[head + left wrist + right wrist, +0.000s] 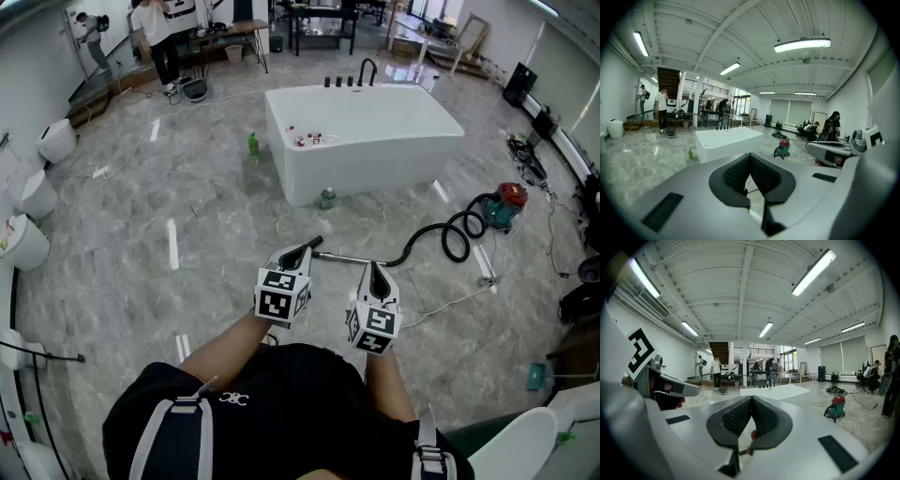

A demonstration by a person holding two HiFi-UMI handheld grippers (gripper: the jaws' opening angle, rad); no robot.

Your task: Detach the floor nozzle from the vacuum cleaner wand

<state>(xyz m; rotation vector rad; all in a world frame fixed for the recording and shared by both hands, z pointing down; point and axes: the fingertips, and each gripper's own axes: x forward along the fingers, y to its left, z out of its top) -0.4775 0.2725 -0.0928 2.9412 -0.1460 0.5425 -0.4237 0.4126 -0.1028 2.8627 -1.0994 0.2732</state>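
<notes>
Head view, nearest first: the person's 2 grippers are held side by side in front of the chest, angled a little downward. The left gripper (298, 255) and the right gripper (376, 278) are both clenched on nothing. The left gripper view and the right gripper view each show the dark pads meeting at the tips with nothing pinched between them. This looks like a ready pose before any reach; the task appears not yet begun.

Just beyond the tips, the vacuum cleaner wand (352, 258) lies flat on the marble floor (141, 244), crosswise to the person. That probably makes either end easy to reach from above. Its left end runs under the left gripper's tip, so the floor nozzle itself cannot be picked out there. From the wand's right end the black hose (450, 234) coils away to the red and teal canister (506, 206), parked well apart, likely so its slack lets the wand move freely.

Farther off stands 1 white bathtub (309, 178). A few small items sit on its near-left rim, and what lies inside cannot be told. A small jar (327, 198) stands against its front wall, and a green bottle (252, 143) stands beside its left end; their contents are too small to read.
</notes>
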